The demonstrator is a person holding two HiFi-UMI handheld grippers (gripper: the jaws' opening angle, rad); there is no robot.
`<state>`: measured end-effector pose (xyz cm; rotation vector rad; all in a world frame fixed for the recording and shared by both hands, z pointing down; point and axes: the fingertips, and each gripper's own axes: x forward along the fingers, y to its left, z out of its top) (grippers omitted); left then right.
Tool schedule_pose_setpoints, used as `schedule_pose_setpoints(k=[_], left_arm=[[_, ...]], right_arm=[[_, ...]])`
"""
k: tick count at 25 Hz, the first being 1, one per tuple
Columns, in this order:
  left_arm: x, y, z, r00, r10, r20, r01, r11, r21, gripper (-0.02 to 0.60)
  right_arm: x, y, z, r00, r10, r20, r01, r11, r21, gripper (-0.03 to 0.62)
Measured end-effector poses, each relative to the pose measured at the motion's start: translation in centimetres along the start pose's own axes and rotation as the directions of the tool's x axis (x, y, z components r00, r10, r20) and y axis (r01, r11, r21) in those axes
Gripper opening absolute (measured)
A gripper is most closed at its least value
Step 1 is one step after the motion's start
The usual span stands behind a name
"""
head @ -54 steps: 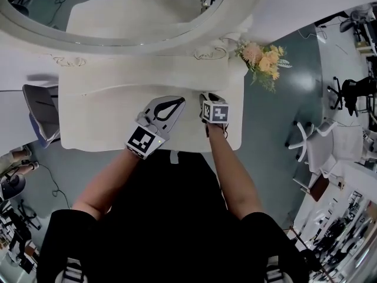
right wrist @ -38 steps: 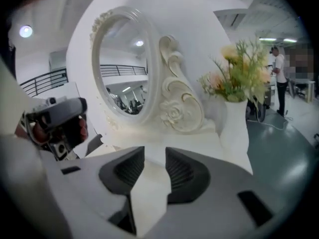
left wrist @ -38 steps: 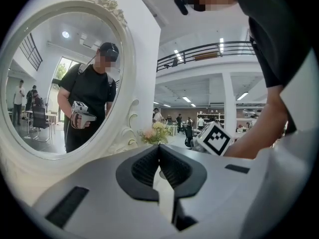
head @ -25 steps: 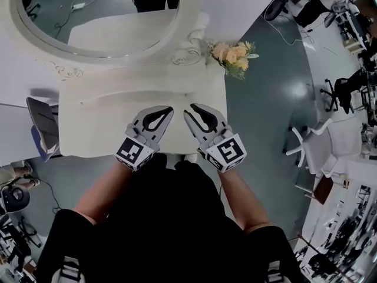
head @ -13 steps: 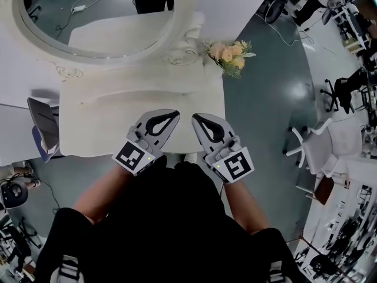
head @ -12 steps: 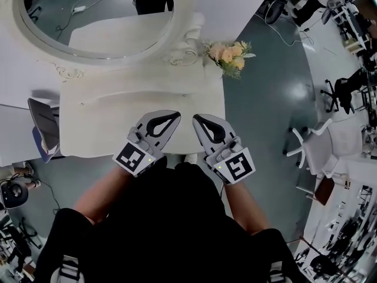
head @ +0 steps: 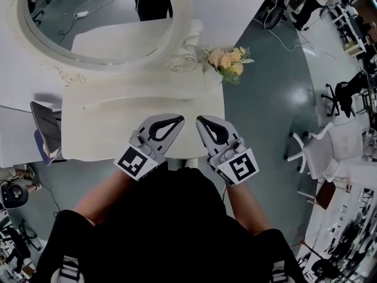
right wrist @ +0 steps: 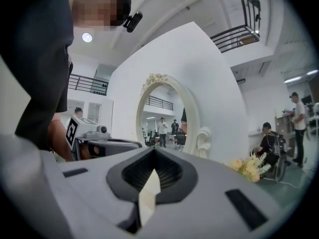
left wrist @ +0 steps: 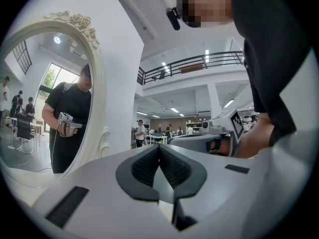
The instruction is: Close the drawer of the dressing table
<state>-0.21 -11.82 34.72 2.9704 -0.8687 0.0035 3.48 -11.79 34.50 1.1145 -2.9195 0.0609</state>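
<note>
The cream dressing table [head: 112,128] lies below me in the head view, and no drawer juts past its front edge. My left gripper [head: 179,118] and right gripper [head: 200,120] hover side by side over that front edge, pointing toward the mirror [head: 88,16]. Both are shut with nothing between their jaws. In the left gripper view the left gripper [left wrist: 159,146] has its jaws meeting at the tip, with the mirror at left and the other gripper at right. The right gripper [right wrist: 153,149] looks the same in its own view. The drawer front is hidden under the tabletop.
A bunch of pale orange flowers [head: 227,61] stands at the table's back right corner. A grey chair [head: 44,128] sits left of the table. Office chairs [head: 315,152] and desks stand on the green floor to the right. The mirror shows a person in black.
Earlier the right gripper pointed down at the table's front right; now it lies level beside the left. Over the last second both grippers drew slightly back toward my body.
</note>
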Motion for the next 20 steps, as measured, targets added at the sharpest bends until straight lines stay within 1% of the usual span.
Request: schedule_pose_setpoints(k=[6,11,20], left_arm=[[0.09,0.34,0.02,1.000,0.010,0.005,-0.010,1.000,-0.002,-0.005],[0.15,0.36,-0.06,1.000,0.014,0.001,-0.014,1.000,-0.012,-0.005],[0.16,0.42,-0.35,1.000,0.016,-0.005,-0.016,1.000,-0.019,-0.005]], right_arm=[[0.05,0.13,0.04,1.000,0.013,-0.006,-0.013,1.000,-0.006,0.002],[0.13,0.17,-0.03,1.000,0.019,-0.005,-0.019,1.000,0.020,0.002],[0.47,0.43,-0.23,1.000,0.025,-0.007,-0.025,1.000,0.007,0.002]])
